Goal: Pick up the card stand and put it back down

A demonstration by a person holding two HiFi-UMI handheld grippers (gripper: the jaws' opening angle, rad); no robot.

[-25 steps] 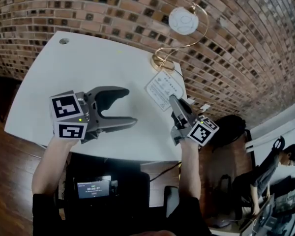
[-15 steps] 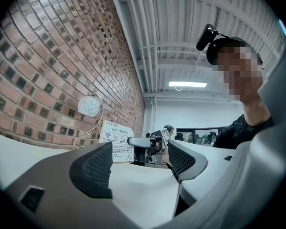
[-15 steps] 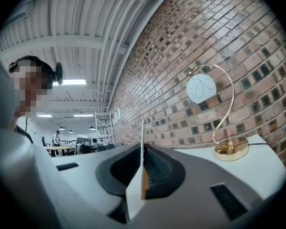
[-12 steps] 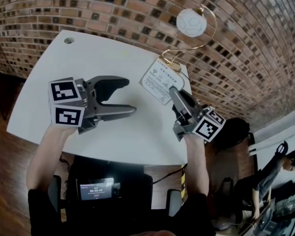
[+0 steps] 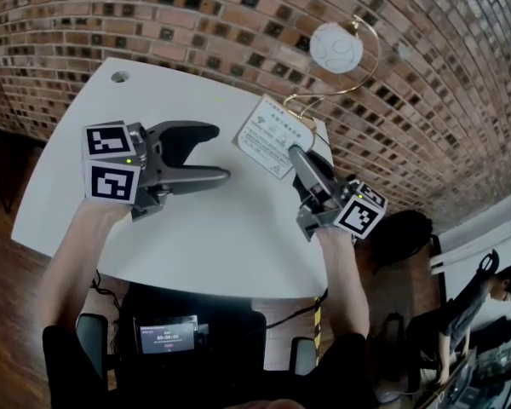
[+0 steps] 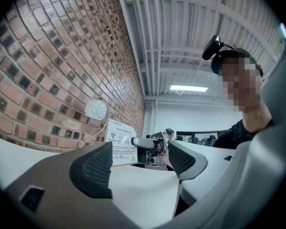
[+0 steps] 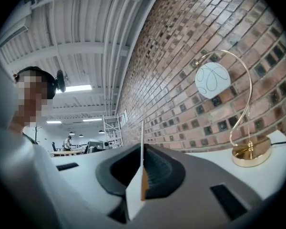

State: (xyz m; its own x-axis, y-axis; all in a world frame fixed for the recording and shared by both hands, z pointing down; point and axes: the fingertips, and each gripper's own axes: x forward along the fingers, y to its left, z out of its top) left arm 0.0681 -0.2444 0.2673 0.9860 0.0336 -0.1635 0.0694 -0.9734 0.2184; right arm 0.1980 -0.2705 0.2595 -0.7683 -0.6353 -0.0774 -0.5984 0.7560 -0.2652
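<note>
Broadly: a brick wall [image 5: 196, 24] at the back, with a white table [image 5: 196, 228] set against it. On this, the card stand [image 5: 268, 135] is a thin white sheet with lines of dark print and a Wi-Fi symbol near the top. In the right gripper view it is edge-on, a single pale sliver. It is over the table's far right part, tilted, with its near edge pinched between the closed jaws of the right gripper [image 5: 296, 153]. Whether its foot touches the tabletop I cannot tell. To the card's left the left gripper [image 5: 218, 153] hovers over the table, jaws apart, nothing between them. Just behind the card is a lamp [image 5: 336, 48] with a gold arched stem and a white globe. Small round hole [image 5: 120, 77] near the table's far left corner.
</note>
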